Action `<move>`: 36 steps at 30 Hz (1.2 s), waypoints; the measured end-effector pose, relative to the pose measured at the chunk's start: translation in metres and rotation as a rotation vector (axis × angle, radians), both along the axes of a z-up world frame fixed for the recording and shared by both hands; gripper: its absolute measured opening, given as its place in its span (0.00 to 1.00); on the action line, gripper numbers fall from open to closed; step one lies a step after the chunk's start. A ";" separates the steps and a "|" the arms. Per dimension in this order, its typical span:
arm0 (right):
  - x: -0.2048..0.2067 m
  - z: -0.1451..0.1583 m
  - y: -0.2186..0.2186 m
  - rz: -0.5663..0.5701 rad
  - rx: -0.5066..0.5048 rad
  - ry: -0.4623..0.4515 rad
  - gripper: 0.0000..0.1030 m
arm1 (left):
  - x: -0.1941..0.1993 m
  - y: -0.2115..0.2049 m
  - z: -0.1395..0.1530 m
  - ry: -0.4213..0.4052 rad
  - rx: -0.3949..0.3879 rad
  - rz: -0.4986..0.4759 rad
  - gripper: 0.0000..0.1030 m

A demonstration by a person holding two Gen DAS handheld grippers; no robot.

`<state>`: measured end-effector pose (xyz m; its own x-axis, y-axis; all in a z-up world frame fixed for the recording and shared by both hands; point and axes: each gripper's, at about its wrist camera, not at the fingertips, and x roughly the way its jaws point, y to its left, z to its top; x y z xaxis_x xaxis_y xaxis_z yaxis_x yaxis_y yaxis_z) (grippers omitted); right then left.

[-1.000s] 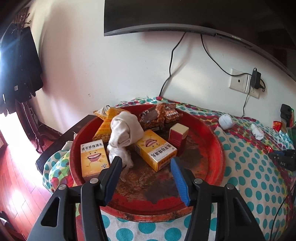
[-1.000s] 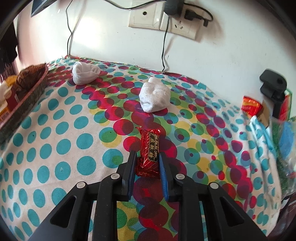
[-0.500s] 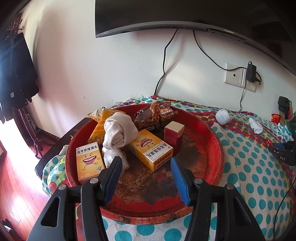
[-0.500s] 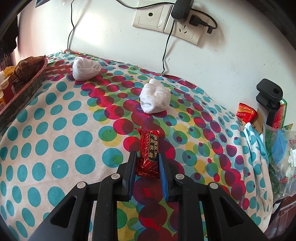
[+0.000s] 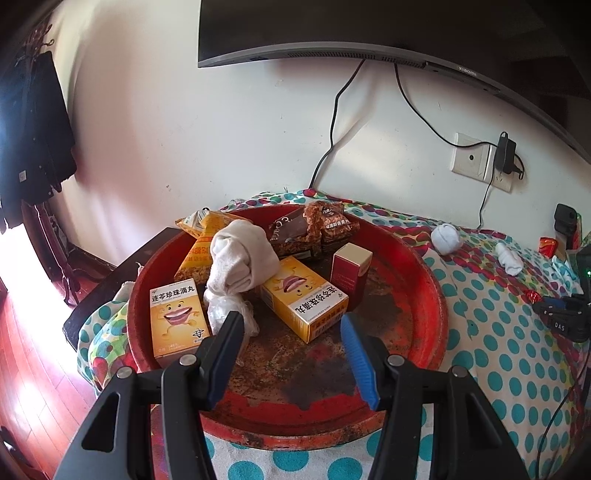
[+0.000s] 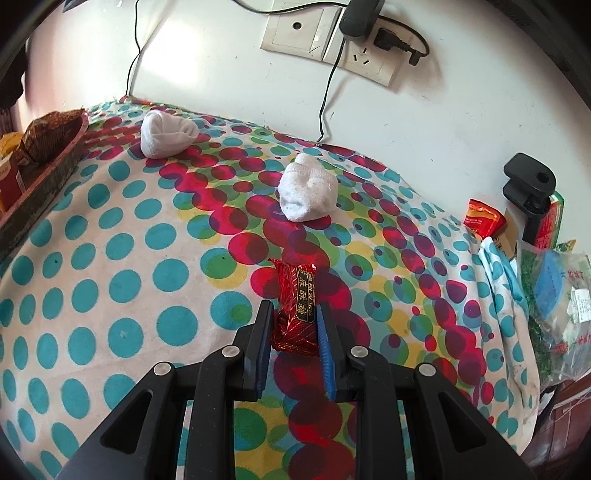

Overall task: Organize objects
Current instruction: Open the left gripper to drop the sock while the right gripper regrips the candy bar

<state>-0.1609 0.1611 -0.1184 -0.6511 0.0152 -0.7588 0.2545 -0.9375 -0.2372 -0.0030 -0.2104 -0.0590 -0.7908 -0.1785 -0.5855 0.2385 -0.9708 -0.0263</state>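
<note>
My right gripper (image 6: 294, 314) is shut on a red snack bar (image 6: 297, 306) with a black-and-gold label, held just above the dotted cloth. My left gripper (image 5: 291, 325) is open and empty, hovering over the near part of a round red tray (image 5: 424, 258). The tray holds two yellow medicine boxes (image 5: 176, 317) (image 5: 306, 302), a small red box (image 5: 349, 269), a cream sock bundle (image 5: 242, 258), an orange packet (image 5: 199, 254) and brown snack packs (image 5: 314, 229). Two white sock balls lie on the cloth, one near the tray (image 6: 166, 133) and one ahead of the right gripper (image 6: 308, 192).
The table's dotted cloth (image 6: 110, 277) ends at a white wall with a socket and plugged charger (image 6: 354, 29). At the right edge sit a black clamp (image 6: 528, 188), a red packet (image 6: 482, 218) and plastic bags (image 6: 557, 295). A TV (image 5: 369, 29) hangs above the tray.
The left gripper has pulled back and up from the tray, so the tray looks smaller. The right gripper has lifted slightly with the red snack bar still held.
</note>
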 end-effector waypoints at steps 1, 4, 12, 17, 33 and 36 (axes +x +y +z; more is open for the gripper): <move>0.002 0.003 -0.001 -0.003 -0.019 0.000 0.20 | 0.000 -0.002 0.000 0.001 0.008 0.004 0.55; 0.006 0.011 -0.004 -0.002 -0.066 0.001 0.20 | 0.000 -0.007 0.000 0.004 0.030 0.020 0.55; 0.023 0.026 -0.038 0.074 -0.149 -0.003 0.11 | 0.003 -0.019 0.003 0.024 0.066 0.061 0.55; 0.034 0.030 -0.050 0.092 -0.134 0.019 0.11 | 0.005 -0.023 0.004 0.032 0.099 0.068 0.55; 0.007 -0.005 -0.013 0.004 -0.143 -0.038 0.42 | -0.001 -0.021 -0.001 0.004 0.099 0.062 0.55; 0.002 -0.006 -0.019 0.011 -0.149 -0.043 0.41 | -0.002 -0.020 -0.002 -0.001 0.095 0.060 0.55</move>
